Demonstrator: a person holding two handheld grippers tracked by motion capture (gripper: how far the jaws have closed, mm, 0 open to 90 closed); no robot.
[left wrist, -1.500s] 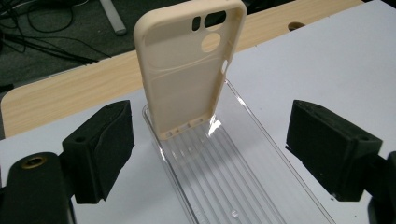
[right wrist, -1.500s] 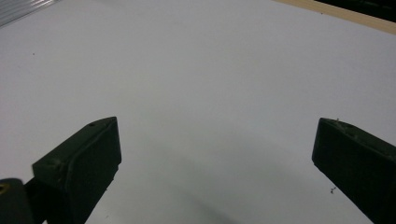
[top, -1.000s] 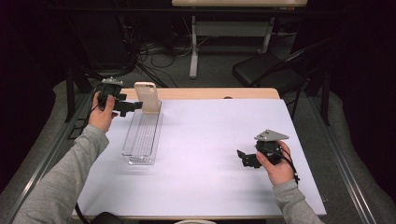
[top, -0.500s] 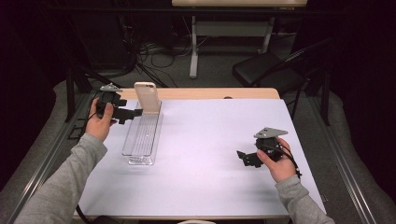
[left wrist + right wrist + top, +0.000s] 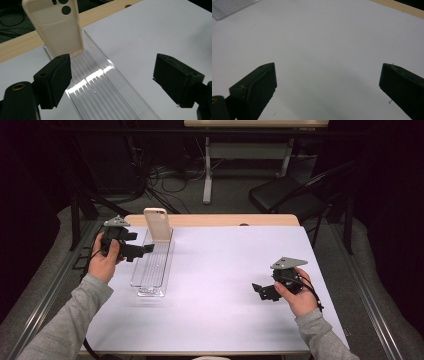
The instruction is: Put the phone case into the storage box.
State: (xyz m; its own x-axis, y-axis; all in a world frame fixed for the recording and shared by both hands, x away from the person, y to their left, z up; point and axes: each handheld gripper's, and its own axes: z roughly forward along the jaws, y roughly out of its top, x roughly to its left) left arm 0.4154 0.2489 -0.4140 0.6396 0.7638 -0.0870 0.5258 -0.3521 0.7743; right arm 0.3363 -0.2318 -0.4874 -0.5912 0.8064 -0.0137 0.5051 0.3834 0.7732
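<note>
Since the earlier frame the left claw (image 5: 148, 248) has drawn back a little toward the tabletop's left edge, jaws apart and empty, leaving the cream phone case (image 5: 56, 25) standing upright at the far end of the clear tray (image 5: 150, 270), near the far-left corner. The case looks light, thin and somewhat flexible, best pinched across its side edges; the tray's low walls hem its foot. The right claw (image 5: 327, 92) hovers open over bare tabletop (image 5: 225, 270) near the right edge, well apart.

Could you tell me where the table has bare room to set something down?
The white mat is bare between the tray and the right claw, and along its near edge. It is crowded only at the tray's far end, around the phone case and left claw.
</note>
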